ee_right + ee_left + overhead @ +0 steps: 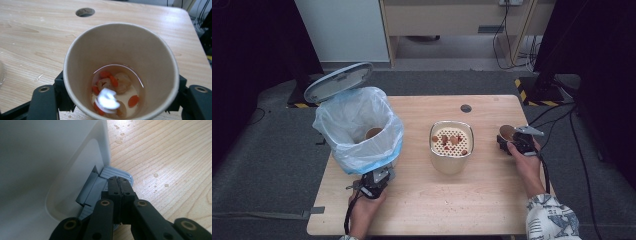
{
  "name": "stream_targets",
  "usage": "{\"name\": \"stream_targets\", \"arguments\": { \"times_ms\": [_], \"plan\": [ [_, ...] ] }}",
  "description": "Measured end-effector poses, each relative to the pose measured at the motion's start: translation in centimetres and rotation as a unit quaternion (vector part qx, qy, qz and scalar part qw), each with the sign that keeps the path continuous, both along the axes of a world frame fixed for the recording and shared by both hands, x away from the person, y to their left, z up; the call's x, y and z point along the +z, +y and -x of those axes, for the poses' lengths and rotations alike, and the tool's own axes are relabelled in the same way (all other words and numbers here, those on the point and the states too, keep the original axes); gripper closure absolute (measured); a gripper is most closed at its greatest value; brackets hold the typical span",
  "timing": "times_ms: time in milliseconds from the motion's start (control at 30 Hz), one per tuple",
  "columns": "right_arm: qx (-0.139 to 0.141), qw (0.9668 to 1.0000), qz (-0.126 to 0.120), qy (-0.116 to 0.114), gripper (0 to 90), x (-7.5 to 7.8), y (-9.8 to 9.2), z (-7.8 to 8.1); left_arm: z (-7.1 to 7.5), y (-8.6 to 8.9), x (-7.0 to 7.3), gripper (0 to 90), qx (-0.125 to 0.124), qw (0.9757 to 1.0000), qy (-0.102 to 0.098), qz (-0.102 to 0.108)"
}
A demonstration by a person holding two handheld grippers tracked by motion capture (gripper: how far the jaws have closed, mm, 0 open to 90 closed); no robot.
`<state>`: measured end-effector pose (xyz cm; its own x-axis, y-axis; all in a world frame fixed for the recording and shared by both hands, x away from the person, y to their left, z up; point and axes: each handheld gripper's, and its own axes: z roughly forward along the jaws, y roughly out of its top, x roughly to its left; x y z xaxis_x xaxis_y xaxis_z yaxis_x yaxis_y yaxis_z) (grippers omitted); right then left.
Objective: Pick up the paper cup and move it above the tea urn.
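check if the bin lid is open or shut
Open: the lid stands tilted up behind the bag-lined bin, while the left gripper presses its pedal.

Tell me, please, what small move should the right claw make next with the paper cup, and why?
Probably lift the paper cup straight up, level. The right claw is shut on its sides, liquid and food bits remain inside, and the strainer container stands beside it on the table. The left claw, jaws together, presses the bin's pedal; the lid is open.
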<state>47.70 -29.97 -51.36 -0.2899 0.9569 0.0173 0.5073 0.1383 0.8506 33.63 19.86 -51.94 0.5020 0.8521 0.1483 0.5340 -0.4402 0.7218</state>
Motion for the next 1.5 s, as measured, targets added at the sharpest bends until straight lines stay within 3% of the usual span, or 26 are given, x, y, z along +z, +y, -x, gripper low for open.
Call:
{"name": "stream_targets", "arguments": {
  "times_ms": [100,533,933,1500],
  "plan": [
    [0.014,0.9999,-0.004,-0.007,31.7,0.6,-0.2,0.2,0.0,0.0,0.0,88.7,0.0,1.0,0.0,-0.001],
    [0.064,0.997,0.032,-0.027,31.9,4.5,-0.2,0.9,0.0,0.0,0.0,88.8,0.001,1.0,0.0,0.002],
    [0.108,0.9906,0.074,-0.04,32.1,8.1,0.4,1.0,0.0,0.0,0.0,88.7,0.001,1.0,0.001,0.002],
    [0.139,0.9832,0.098,-0.066,32.0,13.2,1.9,0.7,0.0,0.0,0.0,88.8,0.002,1.0,0.001,0.003]
  ]
}}
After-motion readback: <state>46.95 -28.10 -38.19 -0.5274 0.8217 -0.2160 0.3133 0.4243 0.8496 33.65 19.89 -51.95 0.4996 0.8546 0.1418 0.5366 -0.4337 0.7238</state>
